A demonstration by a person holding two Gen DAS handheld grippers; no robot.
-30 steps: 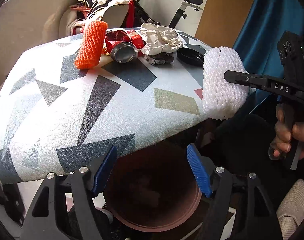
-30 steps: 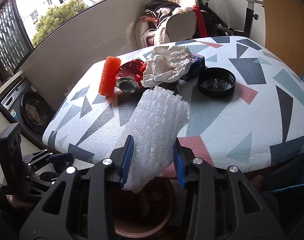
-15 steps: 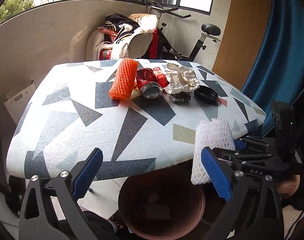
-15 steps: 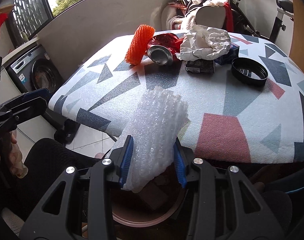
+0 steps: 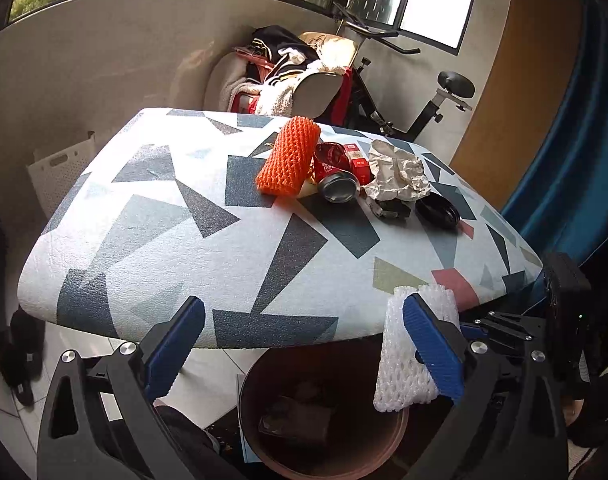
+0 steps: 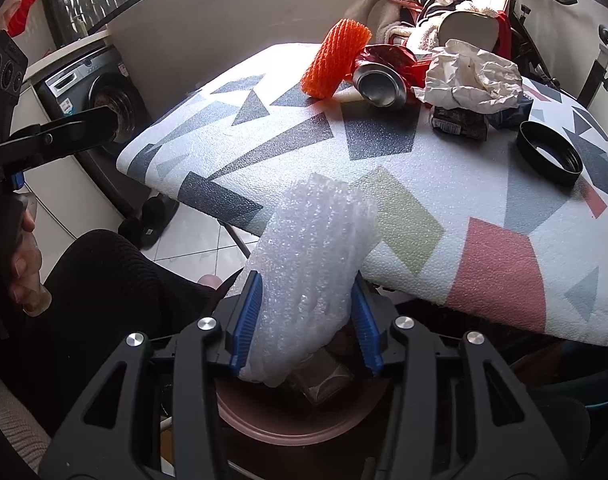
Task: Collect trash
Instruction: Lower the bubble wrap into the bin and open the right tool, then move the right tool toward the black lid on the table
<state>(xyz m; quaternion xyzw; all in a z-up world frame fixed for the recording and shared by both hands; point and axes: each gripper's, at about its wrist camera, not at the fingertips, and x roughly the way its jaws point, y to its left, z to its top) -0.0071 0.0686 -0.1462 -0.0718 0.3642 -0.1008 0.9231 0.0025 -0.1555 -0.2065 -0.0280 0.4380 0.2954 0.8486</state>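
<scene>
In the left wrist view, the left gripper hangs slanted downward off the near edge of the table. Its jaws have just been opening and stand wide apart with nothing between them. Below and ahead of it sits the round brown bin, with some scraps inside. Just past its right finger stands the white foam net, its long axis close to upright: the upper end is at the table edge and the lower end hangs over the bin's right rim. The right gripper grips it from the right side. Far ahead on the patterned tabletop lie an orange foam net, a crushed red can, crumpled paper and a black lid. An exercise bike and a blue curtain stand beyond.

In the right wrist view, the right gripper points steeply down over the bin. Its jaws have just been opening, yet both blue pads touch the white foam net, which fills the gap. The net's long axis runs from the bin below the pads up and forward, leaning right toward the table edge. To the far left, a hand holds the left gripper, its fingers pointing toward a washing machine. A black-clad leg lies below left.
</scene>
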